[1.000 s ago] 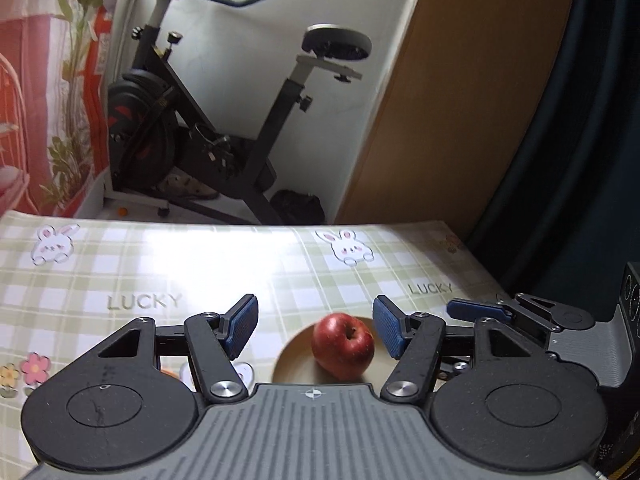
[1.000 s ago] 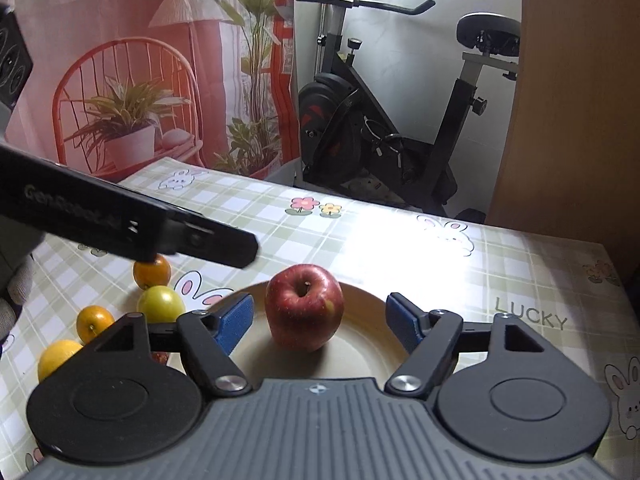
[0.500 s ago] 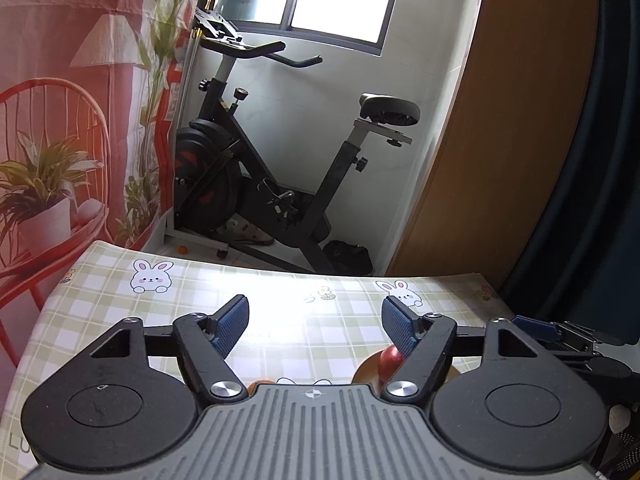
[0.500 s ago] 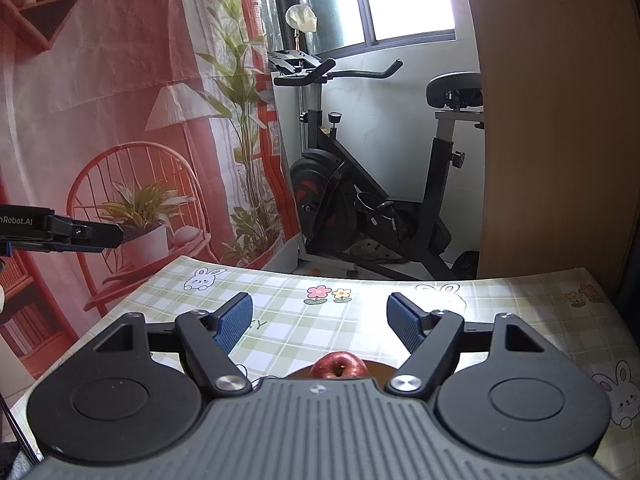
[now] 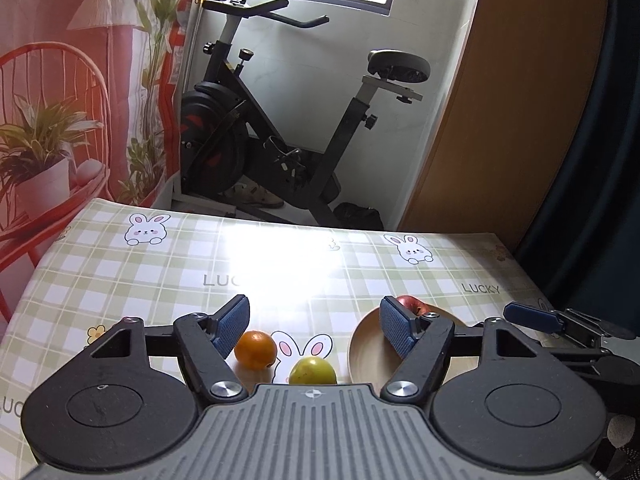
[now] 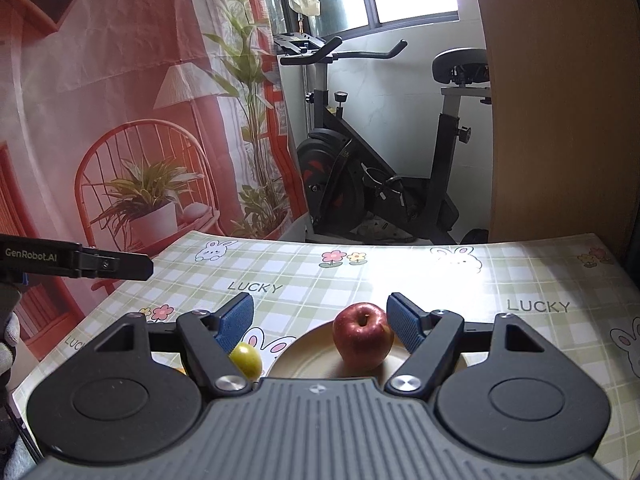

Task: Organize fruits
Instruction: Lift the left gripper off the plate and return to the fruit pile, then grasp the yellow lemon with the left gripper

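Hovering open-jawed and empty, left gripper (image 5: 314,330) and right gripper (image 6: 320,322) are facing a red apple (image 6: 363,335) already sitting on the plate (image 6: 298,354); seemingly next, collecting the orange (image 5: 255,349) and green fruit (image 5: 312,371) lying beside it.

One red apple (image 6: 363,335) sits on the one plate (image 6: 304,354), lower middle of the right wrist frame. One orange (image 5: 255,349) and one yellow-green fruit (image 5: 313,371) lie on the bench (image 5: 160,280), low in the left wrist frame. Two claws show: left claw (image 5: 314,326), right claw (image 6: 320,322). One exercise bike (image 5: 280,136) behind.
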Demonstrator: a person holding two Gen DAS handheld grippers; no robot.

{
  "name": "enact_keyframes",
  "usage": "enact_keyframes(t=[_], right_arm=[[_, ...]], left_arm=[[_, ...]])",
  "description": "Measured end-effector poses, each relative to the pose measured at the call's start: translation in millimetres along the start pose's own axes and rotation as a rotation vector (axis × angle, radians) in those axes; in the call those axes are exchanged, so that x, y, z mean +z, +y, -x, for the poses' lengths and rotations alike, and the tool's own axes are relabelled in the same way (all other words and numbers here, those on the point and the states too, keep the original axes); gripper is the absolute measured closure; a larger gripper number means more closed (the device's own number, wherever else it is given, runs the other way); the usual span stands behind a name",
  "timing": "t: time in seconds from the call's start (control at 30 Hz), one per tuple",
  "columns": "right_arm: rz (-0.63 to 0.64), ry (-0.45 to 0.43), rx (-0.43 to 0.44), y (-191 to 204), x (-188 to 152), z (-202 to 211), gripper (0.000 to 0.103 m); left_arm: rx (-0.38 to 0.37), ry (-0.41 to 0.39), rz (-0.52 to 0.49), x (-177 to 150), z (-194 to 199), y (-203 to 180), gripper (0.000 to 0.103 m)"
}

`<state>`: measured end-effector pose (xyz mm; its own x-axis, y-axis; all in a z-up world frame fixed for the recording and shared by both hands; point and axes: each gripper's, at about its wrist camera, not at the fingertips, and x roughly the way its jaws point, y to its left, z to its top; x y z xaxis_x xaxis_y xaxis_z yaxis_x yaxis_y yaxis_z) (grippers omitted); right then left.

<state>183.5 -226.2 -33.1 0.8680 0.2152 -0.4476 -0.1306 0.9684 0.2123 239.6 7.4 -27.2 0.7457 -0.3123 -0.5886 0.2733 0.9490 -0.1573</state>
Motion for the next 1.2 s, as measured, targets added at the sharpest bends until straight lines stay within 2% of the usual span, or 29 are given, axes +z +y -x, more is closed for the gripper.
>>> enact_keyframes(t=[0.2, 0.43, 0.73, 1.03, 1.2], right_arm=[[-0.001, 0.006, 0.038, 0.1, -0.6, -3.2, 0.031], [0.024, 0.023, 0.068, 10.5, -8.6, -1.6, 0.034], [0.094, 0.154, 0.094, 37.3, -40.3, -19.4, 0.038], [0.156, 0.213, 0.103, 67.7, -60.4, -30.9, 0.038], [0.215, 0.285, 0.159, 96.1, -74.9, -42.4, 0.038]], left_arm=[[0.001, -0.001, -0.014, -0.4, 7.2, -0.6, 0.029], [-0.021, 0.035, 0.015, -15.9, 7.4, 4.8, 0.031], [-0.043, 0.052, 0.081, -41.2, 6.8, 32.5, 0.034], [-0.073, 0.11, 0.107, -65.9, 3.7, 63.1, 0.037], [-0.104, 0.133, 0.125, -71.6, 3.6, 80.1, 0.037]])
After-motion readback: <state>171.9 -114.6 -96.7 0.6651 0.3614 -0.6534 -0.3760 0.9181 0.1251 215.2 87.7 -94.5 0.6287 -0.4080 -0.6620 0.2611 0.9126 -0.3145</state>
